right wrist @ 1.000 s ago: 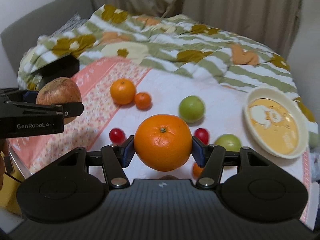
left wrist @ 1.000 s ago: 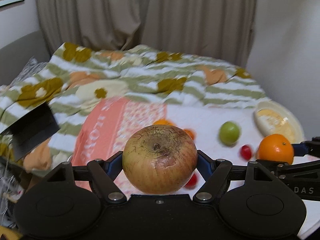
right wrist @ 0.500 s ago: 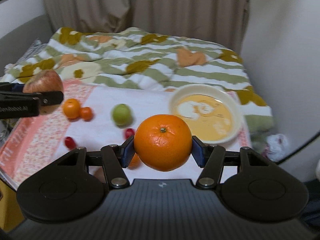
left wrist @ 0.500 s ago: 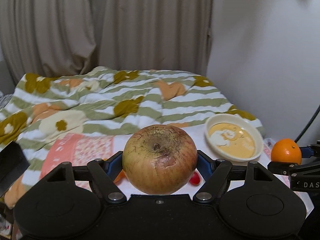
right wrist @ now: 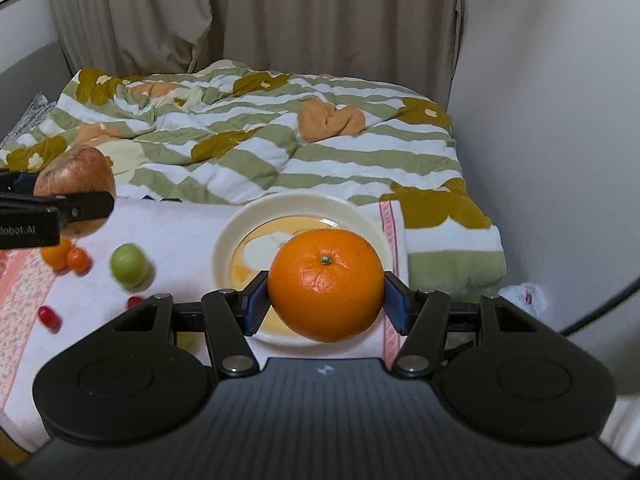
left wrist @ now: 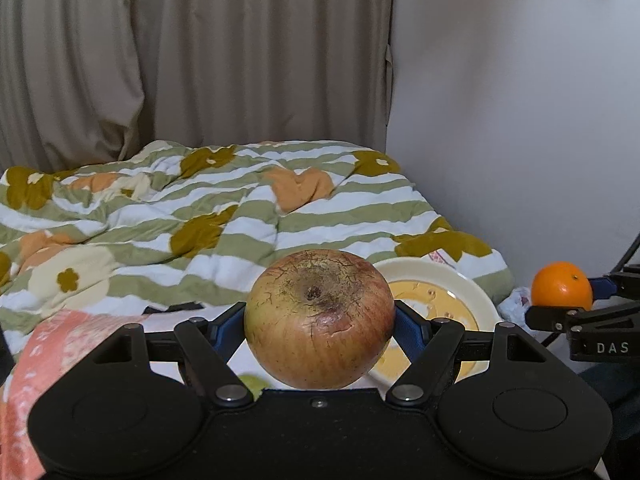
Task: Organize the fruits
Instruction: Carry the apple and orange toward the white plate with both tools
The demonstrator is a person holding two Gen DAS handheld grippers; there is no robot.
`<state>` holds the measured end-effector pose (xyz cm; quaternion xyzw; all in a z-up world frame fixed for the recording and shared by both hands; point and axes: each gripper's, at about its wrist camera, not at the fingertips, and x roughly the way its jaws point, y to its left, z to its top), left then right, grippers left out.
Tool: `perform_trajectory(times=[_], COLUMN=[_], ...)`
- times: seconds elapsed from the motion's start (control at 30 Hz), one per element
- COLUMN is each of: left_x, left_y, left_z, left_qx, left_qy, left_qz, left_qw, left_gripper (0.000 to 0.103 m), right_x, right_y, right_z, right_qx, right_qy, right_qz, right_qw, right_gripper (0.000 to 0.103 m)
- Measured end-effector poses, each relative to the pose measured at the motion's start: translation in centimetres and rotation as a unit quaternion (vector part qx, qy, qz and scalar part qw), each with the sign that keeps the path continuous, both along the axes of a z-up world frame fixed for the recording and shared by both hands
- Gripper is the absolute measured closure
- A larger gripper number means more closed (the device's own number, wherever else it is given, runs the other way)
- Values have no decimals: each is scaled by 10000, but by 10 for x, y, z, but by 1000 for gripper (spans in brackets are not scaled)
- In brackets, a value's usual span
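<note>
My left gripper (left wrist: pixel 319 320) is shut on a russet, cracked apple (left wrist: pixel 319 318), held in the air left of the cream bowl (left wrist: pixel 460 292). My right gripper (right wrist: pixel 325 304) is shut on a large orange (right wrist: pixel 326 284), held over the near side of the bowl (right wrist: pixel 228 240). In the left wrist view the orange (left wrist: pixel 562 286) shows at the right; in the right wrist view the apple (right wrist: pixel 76 176) shows at the left. On the white cloth lie two small oranges (right wrist: pixel 66 258), a green fruit (right wrist: pixel 128 266) and small red fruits (right wrist: pixel 49 317).
A green-striped flowered quilt (right wrist: pixel 260 140) covers the bed behind the cloth. Curtains hang at the back and a white wall (right wrist: pixel 560 120) stands close on the right. A crumpled tissue (right wrist: pixel 522 296) lies by the wall.
Both grippers have swung to the right with their fruit. The bowl has come to the middle of the right wrist view, and it now sits just behind the apple in the left wrist view.
</note>
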<state>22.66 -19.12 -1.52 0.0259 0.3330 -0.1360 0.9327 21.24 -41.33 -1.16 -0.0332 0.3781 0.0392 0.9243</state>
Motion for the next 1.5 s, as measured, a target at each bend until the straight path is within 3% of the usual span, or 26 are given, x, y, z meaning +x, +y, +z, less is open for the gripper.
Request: perform_trajectory(times=[0.17, 0.43, 0.83, 1.07, 1.13, 1.2, 1.5], left_x=[36, 79, 111, 115, 112, 110, 99], left_y=[-33, -80, -127, -140, -140, -135, -93], left_z=[-17, -56, -109, -117, -111, -102, -81], left_qx=[-43, 222, 853, 1109, 1167, 1139, 906], left_qy=[164, 304, 454, 355, 153, 36, 308], left_qz=[-69, -226, -610, -758, -755, -748, -351], left_qw=[9998, 9990, 9934, 9903, 9902, 9907, 9948], left_gripper=[24, 24, 24, 21, 0, 0, 0], right_x=[42, 93, 119, 121, 122, 122, 127], right_y=[-25, -49, -73, -80, -81, -82, -69], right_z=[-12, -45, -74, -76, -74, -72, -69], right_qx=[138, 275, 258, 240, 231, 225, 195], right_qy=[58, 296, 533, 554, 546, 524, 480], right_qz=[153, 241, 146, 16, -13, -29, 369], right_qw=[9998, 9989, 9981, 9982, 9982, 9984, 9980], right_gripper=[29, 29, 29, 29, 29, 29, 29])
